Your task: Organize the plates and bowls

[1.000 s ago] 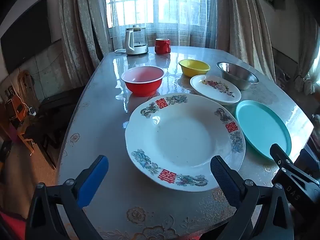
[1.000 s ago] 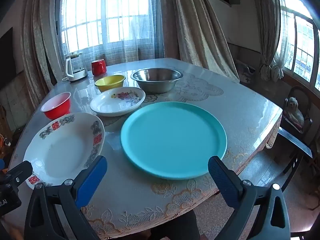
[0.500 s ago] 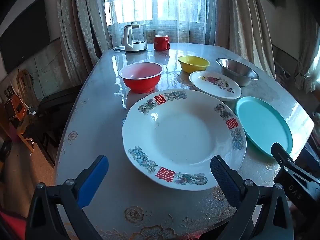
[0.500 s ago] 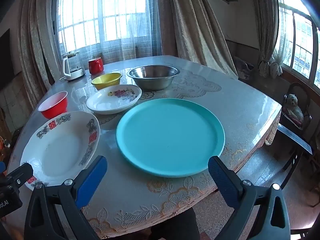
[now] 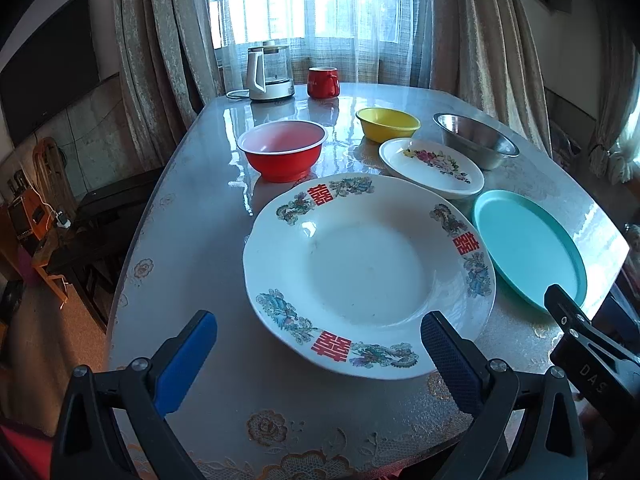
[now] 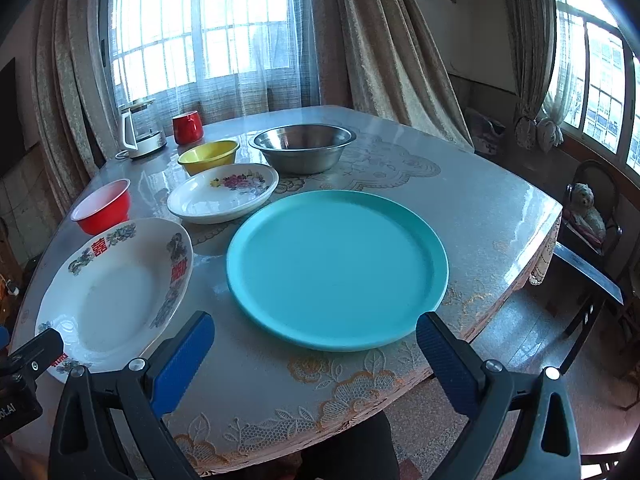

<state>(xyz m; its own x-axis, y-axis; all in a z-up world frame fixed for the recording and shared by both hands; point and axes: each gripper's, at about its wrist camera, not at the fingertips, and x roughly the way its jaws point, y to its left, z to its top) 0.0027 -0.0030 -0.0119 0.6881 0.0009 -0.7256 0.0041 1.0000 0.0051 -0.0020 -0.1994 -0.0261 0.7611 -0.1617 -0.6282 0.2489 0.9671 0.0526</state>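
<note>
A large white plate with red characters (image 5: pixel 366 272) (image 6: pixel 116 296) lies in front of my left gripper (image 5: pixel 318 354), which is open and empty above the table's near edge. A teal plate (image 6: pixel 336 268) (image 5: pixel 528 246) lies in front of my right gripper (image 6: pixel 314 354), also open and empty. Behind them lie a small floral plate (image 5: pixel 432 168) (image 6: pixel 224 194), a red bowl (image 5: pixel 282 150) (image 6: pixel 102 208), a yellow bowl (image 5: pixel 388 124) (image 6: pixel 208 156) and a steel bowl (image 5: pixel 476 140) (image 6: pixel 302 146).
A kettle (image 5: pixel 266 74) and a red mug (image 5: pixel 322 82) stand at the table's far end by the curtained window. A chair with a toy dog (image 6: pixel 588 208) stands right of the table (image 6: pixel 460 196). A low bench (image 5: pixel 108 208) stands to the left.
Both grippers have risen and pulled back slightly from the table; the plates sit lower and a bit farther in each view. Nothing on the table has moved.
</note>
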